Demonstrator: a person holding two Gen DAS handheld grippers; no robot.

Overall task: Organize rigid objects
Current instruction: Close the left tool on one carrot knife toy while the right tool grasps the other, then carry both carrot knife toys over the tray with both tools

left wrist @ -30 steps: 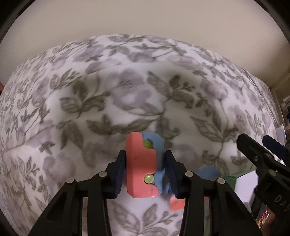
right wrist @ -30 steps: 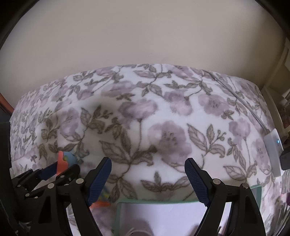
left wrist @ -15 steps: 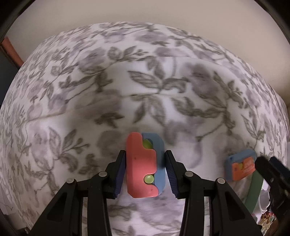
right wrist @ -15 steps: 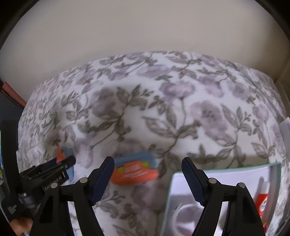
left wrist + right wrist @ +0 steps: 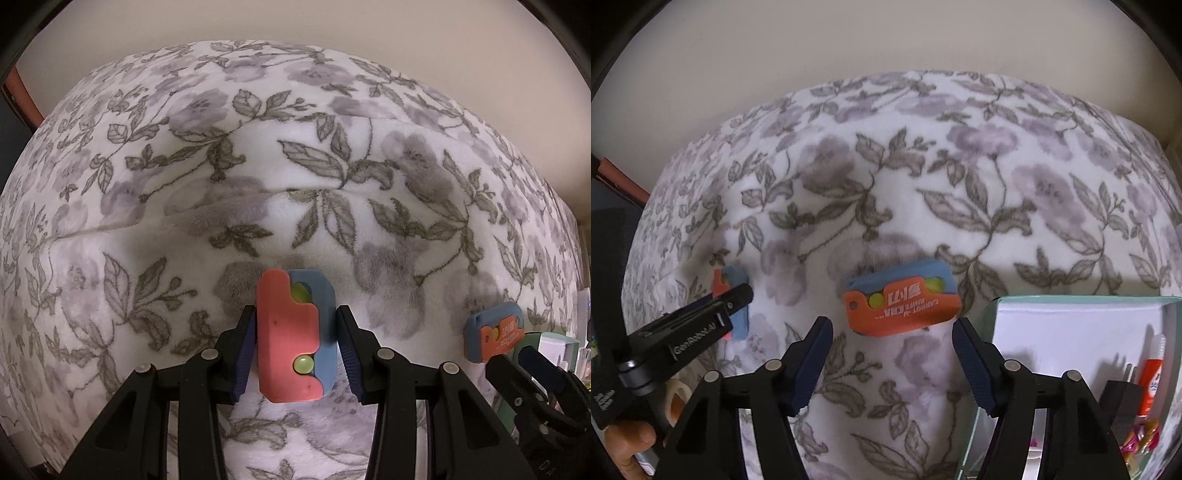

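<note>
While the coral-and-blue plastic toy knife (image 5: pixel 295 338) sat clamped in the left gripper (image 5: pixel 295 350), its orange-and-blue twin (image 5: pixel 903 301) lay on the floral fleece blanket (image 5: pixel 960 184) before the wide-open, empty right gripper (image 5: pixel 892 354). Neither had reached the mint-rimmed white box (image 5: pixel 1071 325) just beside it; soft open blanket lay all round.

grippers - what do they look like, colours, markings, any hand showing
Both the left gripper and right gripper are matte black plastic frames with triangular cut-outs, silver rivets and dark blue ribbed pads. White GenRobot.AI lettering runs along the left one's side in the right wrist view. A bare hand shows below it; no sleeve or cable visible.
</note>
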